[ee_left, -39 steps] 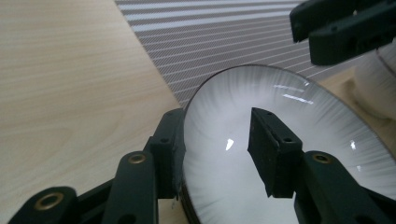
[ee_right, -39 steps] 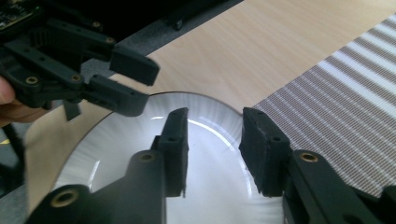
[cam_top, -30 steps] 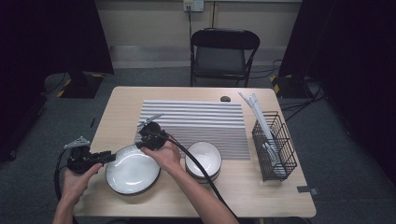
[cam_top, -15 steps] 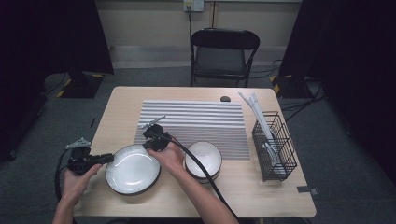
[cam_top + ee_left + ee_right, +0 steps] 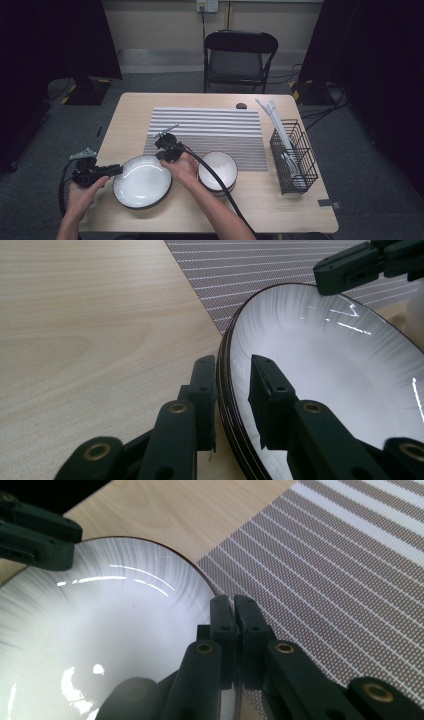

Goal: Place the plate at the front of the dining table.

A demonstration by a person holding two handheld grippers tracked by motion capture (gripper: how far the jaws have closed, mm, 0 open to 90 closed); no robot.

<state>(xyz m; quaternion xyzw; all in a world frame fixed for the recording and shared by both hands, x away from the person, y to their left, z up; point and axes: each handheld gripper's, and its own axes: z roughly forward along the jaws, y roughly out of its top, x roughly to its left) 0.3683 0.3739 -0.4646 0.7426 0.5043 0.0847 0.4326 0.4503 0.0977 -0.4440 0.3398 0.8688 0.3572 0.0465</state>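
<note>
A white plate [image 5: 142,181] with a dark rim lies on the wooden table [image 5: 125,115], partly on a striped placemat [image 5: 210,130]. My left gripper [image 5: 112,171] [image 5: 232,360] straddles the plate's [image 5: 325,370] left rim, one jaw outside and one inside. Its jaws have just been opening, and a sliver of white shows between the inner pad and the rim. My right gripper [image 5: 165,156] [image 5: 233,600] has just been closing and is shut on the thin far-right rim of the plate [image 5: 100,630].
A smaller white bowl [image 5: 217,170] sits right of the plate, beside my right hand. A black wire basket [image 5: 295,157] with white utensils stands at the table's right. A small dark object [image 5: 241,106] lies at the back edge. A folding chair [image 5: 240,55] stands beyond.
My right gripper has settled slightly lower onto the plate's far rim. The left hand and the plate stay about where they were.
</note>
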